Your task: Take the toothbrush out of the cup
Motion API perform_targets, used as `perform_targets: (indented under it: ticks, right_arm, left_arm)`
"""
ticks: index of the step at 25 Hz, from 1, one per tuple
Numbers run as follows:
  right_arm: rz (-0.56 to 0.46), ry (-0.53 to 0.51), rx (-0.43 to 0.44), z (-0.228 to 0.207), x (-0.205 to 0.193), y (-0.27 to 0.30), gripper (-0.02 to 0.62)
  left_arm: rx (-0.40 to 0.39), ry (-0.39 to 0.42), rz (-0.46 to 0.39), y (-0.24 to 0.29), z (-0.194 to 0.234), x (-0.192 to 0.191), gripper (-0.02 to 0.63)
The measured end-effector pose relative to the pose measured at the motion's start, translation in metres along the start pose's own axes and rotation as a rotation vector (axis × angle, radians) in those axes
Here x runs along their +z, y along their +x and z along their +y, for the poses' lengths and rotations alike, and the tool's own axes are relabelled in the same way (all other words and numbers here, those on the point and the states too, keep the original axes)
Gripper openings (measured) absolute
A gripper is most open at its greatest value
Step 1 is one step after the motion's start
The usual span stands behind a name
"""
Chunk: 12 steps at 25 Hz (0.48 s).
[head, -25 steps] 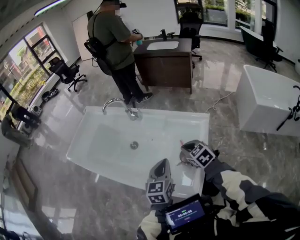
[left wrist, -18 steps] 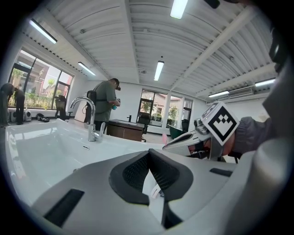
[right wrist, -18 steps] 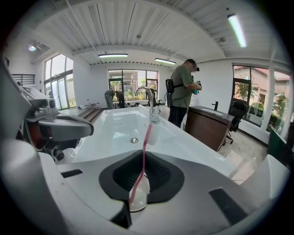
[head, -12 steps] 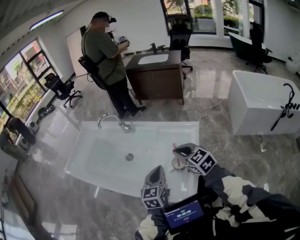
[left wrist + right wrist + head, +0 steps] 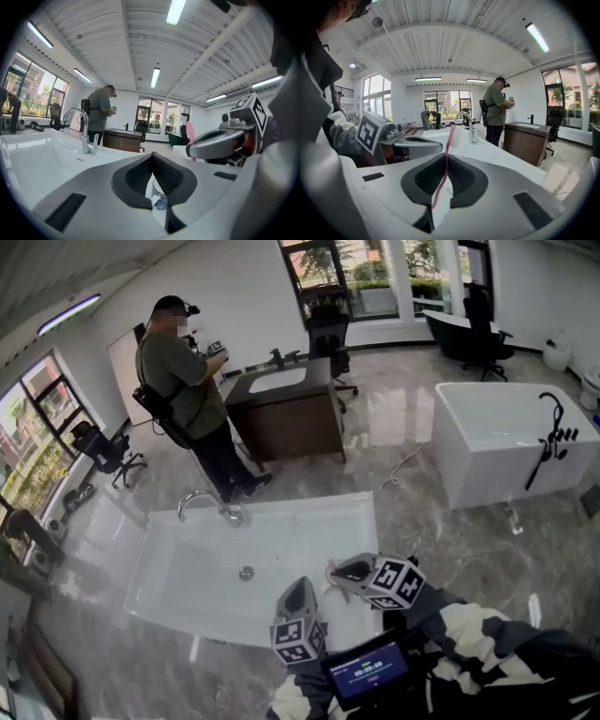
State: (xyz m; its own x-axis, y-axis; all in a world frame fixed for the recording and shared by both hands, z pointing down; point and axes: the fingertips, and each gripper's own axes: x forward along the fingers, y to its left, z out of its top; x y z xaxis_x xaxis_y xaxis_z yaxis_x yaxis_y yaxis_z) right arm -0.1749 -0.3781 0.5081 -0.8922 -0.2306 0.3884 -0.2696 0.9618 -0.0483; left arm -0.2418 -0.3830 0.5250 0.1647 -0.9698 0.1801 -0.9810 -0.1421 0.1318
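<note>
My right gripper (image 5: 446, 161) is shut on the thin pink toothbrush (image 5: 447, 150), whose stem rises upright between the pads, its white-bristled head at the top. The left gripper view shows the toothbrush head (image 5: 190, 133) standing above my right gripper (image 5: 194, 150). My left gripper (image 5: 153, 164) is shut on a clear cup (image 5: 159, 199), seen low between its dark pads. In the head view both grippers hover over the near right corner of the white basin (image 5: 187, 587), the left gripper (image 5: 301, 585) below and left of the right gripper (image 5: 335, 573).
A chrome tap (image 5: 202, 501) stands at the basin's far rim. A person (image 5: 183, 395) stands behind it beside a brown vanity (image 5: 286, 418). A white bathtub (image 5: 506, 442) is at the right. A small screen (image 5: 366, 669) sits below the grippers.
My right gripper has risen and tilted with the toothbrush. The left gripper has stayed nearly still. The head view has swung, so the room now appears further left.
</note>
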Motion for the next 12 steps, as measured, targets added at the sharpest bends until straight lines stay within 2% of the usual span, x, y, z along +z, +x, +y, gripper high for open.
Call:
perform_targets:
  ticks: [3, 6, 12]
  right_arm:
    - [0.057, -0.011, 0.049, 0.014, -0.020, 0.008, 0.023]
    - [0.148, -0.003, 0.095, 0.028, -0.051, 0.020, 0.023]
    - [0.309, -0.013, 0.126, 0.048, -0.105, 0.052, 0.023]
  left_arm:
    - [-0.020, -0.013, -0.016, -0.008, -0.002, 0.002, 0.005]
    - [-0.033, -0.073, -0.007, -0.020, -0.002, -0.005, 0.005]
    - [0.009, -0.105, -0.014, -0.047, 0.016, -0.011, 0.005]
